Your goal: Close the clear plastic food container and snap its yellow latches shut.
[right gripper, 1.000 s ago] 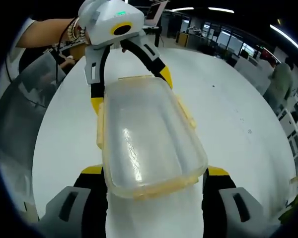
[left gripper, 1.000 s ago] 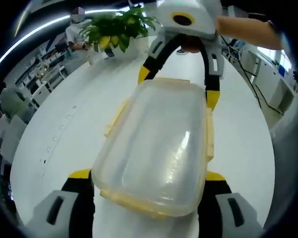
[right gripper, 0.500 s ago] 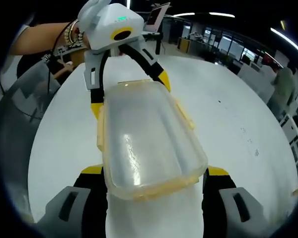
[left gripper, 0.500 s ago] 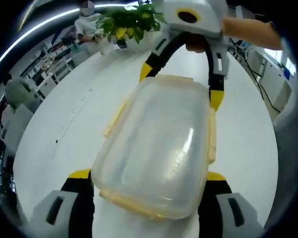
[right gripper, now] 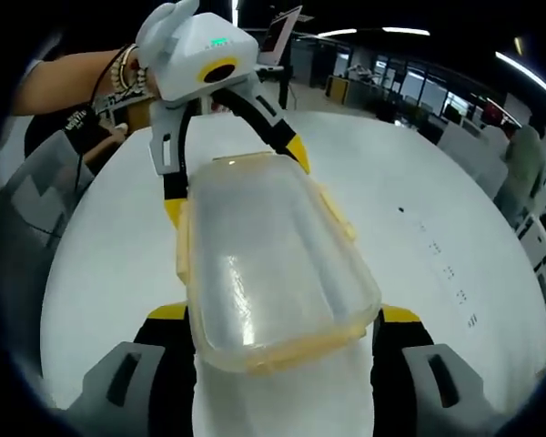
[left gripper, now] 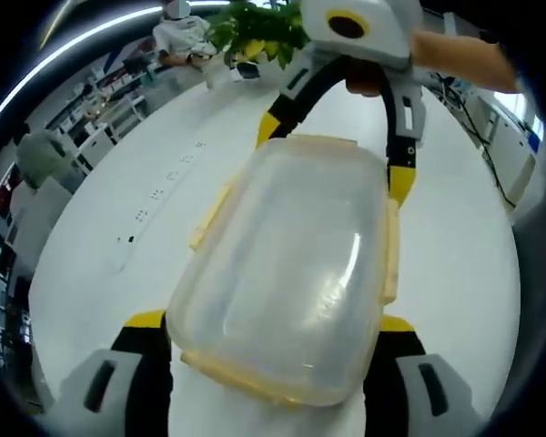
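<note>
Round white table (left gripper: 455, 273), bare white surface under both views, with a row of small dark marks (left gripper: 159, 196) toward one edge. Clear plastic food container (left gripper: 291, 273), lid on, lies lengthwise over the table between the two grippers; whether it rests on the surface or is lifted cannot be told. Left gripper (left gripper: 268, 332) has its yellow-tipped jaws spread to either side of the container's near end, pressing its walls. Right gripper (right gripper: 278, 328) does likewise at the opposite end, jaws spread and gripping the container; in the left gripper view it enters from the top (left gripper: 332, 159), held by a person's hand (left gripper: 455, 59). Yellow latches (left gripper: 389, 250) lie along the long rims; another (right gripper: 337, 214) juts outward; whether any is snapped down cannot be told. Potted plant (left gripper: 255, 32) stands at the far table edge
</note>
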`<action>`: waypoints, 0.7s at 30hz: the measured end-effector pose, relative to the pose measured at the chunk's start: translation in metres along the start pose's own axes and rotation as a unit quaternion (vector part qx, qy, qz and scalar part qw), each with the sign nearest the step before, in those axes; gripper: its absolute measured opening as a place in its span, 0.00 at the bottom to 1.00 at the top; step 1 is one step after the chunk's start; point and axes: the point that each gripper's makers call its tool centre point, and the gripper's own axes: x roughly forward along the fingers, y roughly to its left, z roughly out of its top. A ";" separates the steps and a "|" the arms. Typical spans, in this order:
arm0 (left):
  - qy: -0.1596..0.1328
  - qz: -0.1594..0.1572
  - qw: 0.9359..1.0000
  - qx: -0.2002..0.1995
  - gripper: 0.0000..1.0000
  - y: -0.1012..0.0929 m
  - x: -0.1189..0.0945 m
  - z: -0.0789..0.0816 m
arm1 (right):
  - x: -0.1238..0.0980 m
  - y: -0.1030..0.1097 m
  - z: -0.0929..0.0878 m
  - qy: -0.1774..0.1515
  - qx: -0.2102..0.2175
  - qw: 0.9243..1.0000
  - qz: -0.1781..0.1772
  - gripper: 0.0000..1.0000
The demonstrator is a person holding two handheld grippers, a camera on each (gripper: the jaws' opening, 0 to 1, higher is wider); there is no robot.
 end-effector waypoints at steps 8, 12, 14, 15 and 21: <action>0.009 -0.003 1.000 0.007 0.87 0.021 0.006 -0.002 | 0.015 -0.019 0.009 -0.008 0.005 1.000 -0.002 0.80; 0.008 -0.007 1.000 0.008 0.88 0.030 0.009 -0.002 | 0.020 -0.025 0.012 -0.011 0.004 1.000 0.001 0.82; 0.011 -0.008 1.000 0.009 0.88 0.032 0.010 -0.002 | 0.023 -0.027 0.014 -0.012 0.003 1.000 -0.001 0.83; 0.011 -0.008 1.000 0.009 0.88 0.034 0.011 -0.002 | 0.025 -0.030 0.014 -0.013 0.003 1.000 -0.002 0.83; -0.005 -0.008 1.000 0.000 0.90 0.038 0.015 0.001 | 0.026 -0.033 0.014 -0.009 0.001 1.000 -0.004 0.85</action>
